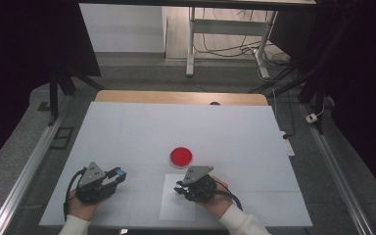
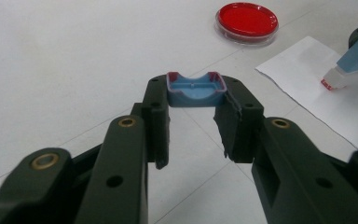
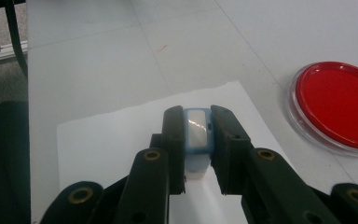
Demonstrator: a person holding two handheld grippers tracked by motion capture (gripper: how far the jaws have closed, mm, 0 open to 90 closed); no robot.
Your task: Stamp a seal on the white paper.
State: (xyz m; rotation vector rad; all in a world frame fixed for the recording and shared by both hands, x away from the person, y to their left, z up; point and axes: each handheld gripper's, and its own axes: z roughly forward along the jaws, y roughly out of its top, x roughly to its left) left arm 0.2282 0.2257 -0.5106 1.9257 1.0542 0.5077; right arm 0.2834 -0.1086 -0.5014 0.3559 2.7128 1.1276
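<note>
Left gripper (image 2: pixel 193 123): a blue cap (image 2: pixel 196 89), hollow side showing and red-stained at the rim, is being pinched between the jaw tips, apparently kept clear of the work.
Right gripper (image 3: pixel 196 142): a blue stamp (image 3: pixel 197 135) is being clamped, its red-tipped end being held at the white paper sheet (image 1: pixel 172 208), seemingly for marking.
Red dish (image 1: pixel 181 156): is sitting just beyond the sheet, apart from both grippers.
Surface: a white table (image 1: pixel 127 132) is being used.
Room: grey floor, dark drapes and a desk frame are being seen behind.
</note>
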